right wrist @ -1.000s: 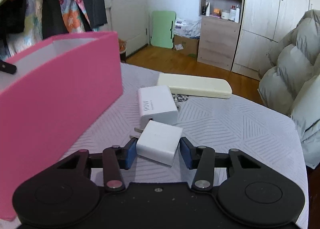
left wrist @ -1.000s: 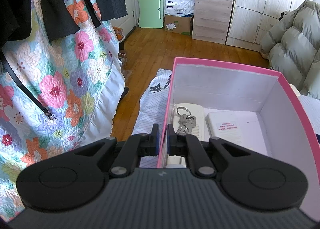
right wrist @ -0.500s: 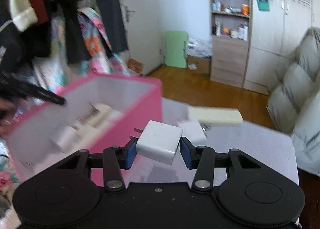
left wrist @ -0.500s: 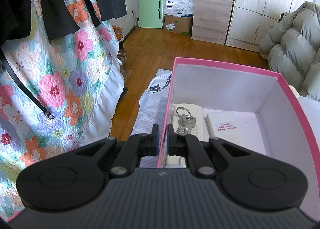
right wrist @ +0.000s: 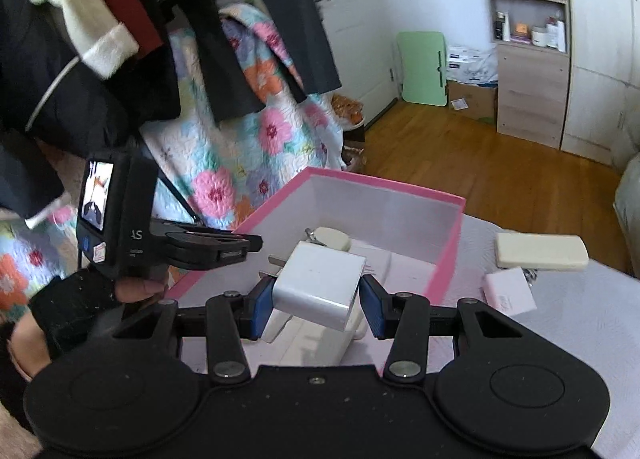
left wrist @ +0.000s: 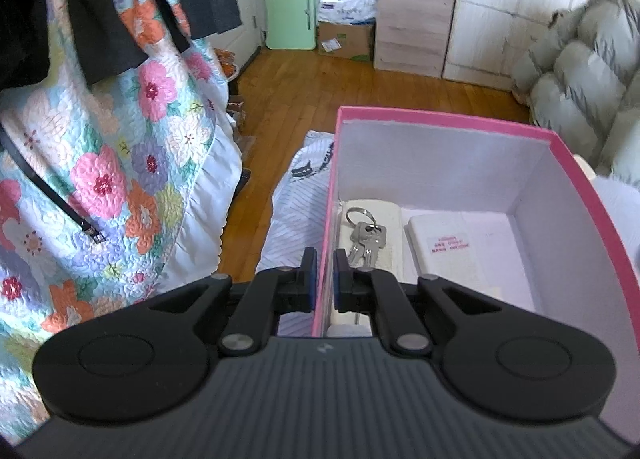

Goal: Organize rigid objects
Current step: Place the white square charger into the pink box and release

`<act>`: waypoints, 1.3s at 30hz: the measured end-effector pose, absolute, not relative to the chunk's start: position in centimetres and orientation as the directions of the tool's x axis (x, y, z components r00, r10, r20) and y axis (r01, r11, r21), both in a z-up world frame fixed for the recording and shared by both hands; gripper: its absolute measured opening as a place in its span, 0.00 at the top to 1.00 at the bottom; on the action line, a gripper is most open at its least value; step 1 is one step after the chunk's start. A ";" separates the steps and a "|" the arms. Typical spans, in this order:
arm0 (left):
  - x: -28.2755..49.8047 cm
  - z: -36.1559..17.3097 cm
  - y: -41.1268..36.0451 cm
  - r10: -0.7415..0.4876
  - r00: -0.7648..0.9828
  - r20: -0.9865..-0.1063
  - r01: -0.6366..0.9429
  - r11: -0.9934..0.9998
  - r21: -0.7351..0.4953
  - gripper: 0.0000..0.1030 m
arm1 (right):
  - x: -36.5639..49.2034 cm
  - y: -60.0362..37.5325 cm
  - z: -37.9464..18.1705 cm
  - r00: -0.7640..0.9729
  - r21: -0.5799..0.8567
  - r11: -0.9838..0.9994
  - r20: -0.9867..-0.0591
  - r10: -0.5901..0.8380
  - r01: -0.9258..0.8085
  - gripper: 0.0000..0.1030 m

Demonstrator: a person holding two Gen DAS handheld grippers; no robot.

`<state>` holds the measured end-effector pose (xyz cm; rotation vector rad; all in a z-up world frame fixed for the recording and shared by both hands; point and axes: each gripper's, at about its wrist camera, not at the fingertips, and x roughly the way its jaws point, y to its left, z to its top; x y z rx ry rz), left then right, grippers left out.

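My left gripper [left wrist: 323, 277] is shut on the left wall of the pink box [left wrist: 436, 118], one finger outside and one inside. Inside the box lie a set of keys [left wrist: 366, 238] on a cream block [left wrist: 376, 215] and a white flat item with a red label [left wrist: 448, 247]. My right gripper [right wrist: 317, 305] is shut on a white charger plug [right wrist: 320, 283], held over the open pink box [right wrist: 384, 183]. The left gripper [right wrist: 224, 245] shows there too, clamped on the box's left wall, with a gloved hand [right wrist: 68, 311] holding it.
On the patterned table cover right of the box lie a cream flat case [right wrist: 540, 253] and a white charger [right wrist: 508, 291]. A floral quilt [left wrist: 100, 163] and dark clothes hang at the left. Wooden floor, a cabinet [left wrist: 412, 31] and a grey padded heap [left wrist: 580, 71] lie beyond.
My right gripper has risen from the table and moved left with the white charger plug, from beside the box to above its opening. The left gripper stays clamped on the box wall.
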<state>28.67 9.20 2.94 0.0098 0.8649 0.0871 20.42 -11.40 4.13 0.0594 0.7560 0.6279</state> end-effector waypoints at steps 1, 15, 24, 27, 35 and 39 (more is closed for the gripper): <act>28.8 2.9 9.0 0.080 0.640 -0.764 -0.053 0.997 0.060 0.94 | 20.5 -10.7 4.1 0.550 0.250 0.816 -0.633 0.545 -0.521 0.50; 28.0 2.5 9.3 0.013 0.571 -0.821 0.105 0.991 0.088 0.94 | 21.4 -7.1 2.6 0.465 0.182 0.787 -0.719 0.516 -0.590 0.50; 27.5 2.4 9.3 0.006 0.586 -0.810 0.147 0.983 0.113 0.94 | 23.6 -5.9 1.1 0.378 0.220 0.781 -0.778 0.502 -0.584 0.50; 27.5 2.5 9.2 0.008 0.589 -0.808 0.145 0.983 0.116 0.94 | 24.6 -5.5 0.6 0.346 0.223 0.777 -0.799 0.492 -0.589 0.50; 27.4 2.5 9.3 0.008 0.590 -0.807 0.141 0.984 0.113 0.94 | 27.7 -3.6 -1.2 0.351 0.174 0.811 -0.836 0.421 -0.559 0.50; 27.4 2.5 9.3 0.007 0.590 -0.807 0.142 0.983 0.112 0.94 | 30.4 -3.8 -2.3 0.375 0.209 0.856 -0.831 0.410 -0.473 0.45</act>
